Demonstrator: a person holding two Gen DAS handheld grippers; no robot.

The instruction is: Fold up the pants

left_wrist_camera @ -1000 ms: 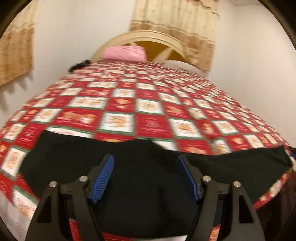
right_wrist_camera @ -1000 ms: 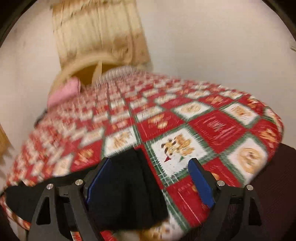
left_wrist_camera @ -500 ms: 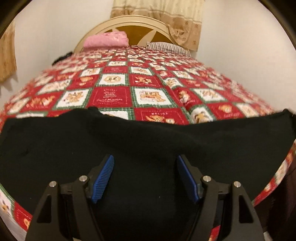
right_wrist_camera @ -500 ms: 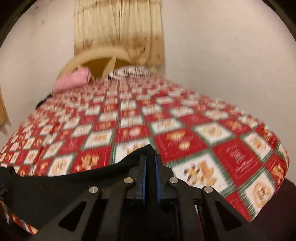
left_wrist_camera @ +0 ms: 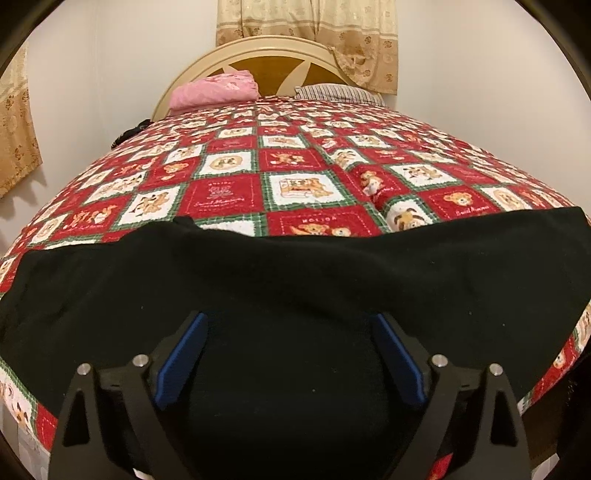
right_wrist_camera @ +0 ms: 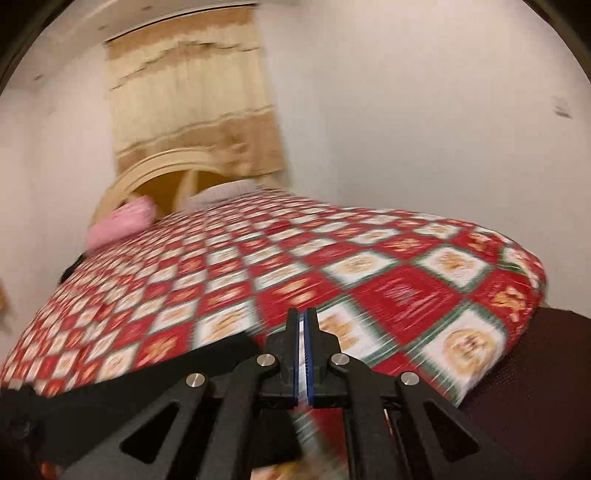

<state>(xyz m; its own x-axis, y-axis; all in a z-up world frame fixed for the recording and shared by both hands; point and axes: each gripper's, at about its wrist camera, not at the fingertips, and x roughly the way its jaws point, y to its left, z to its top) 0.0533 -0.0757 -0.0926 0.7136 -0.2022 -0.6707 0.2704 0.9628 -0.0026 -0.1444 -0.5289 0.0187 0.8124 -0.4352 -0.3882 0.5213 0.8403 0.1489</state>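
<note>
The black pants (left_wrist_camera: 295, 280) lie spread across the near end of a bed with a red, white and green patchwork quilt (left_wrist_camera: 288, 162). My left gripper (left_wrist_camera: 290, 354) is open, low over the middle of the pants, blue pads on either side of the cloth. My right gripper (right_wrist_camera: 303, 354) has its jaws together at the pants' right end. The pants (right_wrist_camera: 155, 380) stretch away to its left as a black band. The view is blurred, so I cannot see cloth between the pads.
A pink folded cloth (left_wrist_camera: 214, 90) and a striped pillow (left_wrist_camera: 340, 92) lie by the cream headboard (left_wrist_camera: 273, 62) at the far end. Beige curtains (left_wrist_camera: 306, 33) hang behind. A dark brown surface (right_wrist_camera: 535, 387) borders the bed's right corner.
My right gripper closed at the pants' right end, then lifted and swung right. My left gripper stayed open and moved in lower over the pants.
</note>
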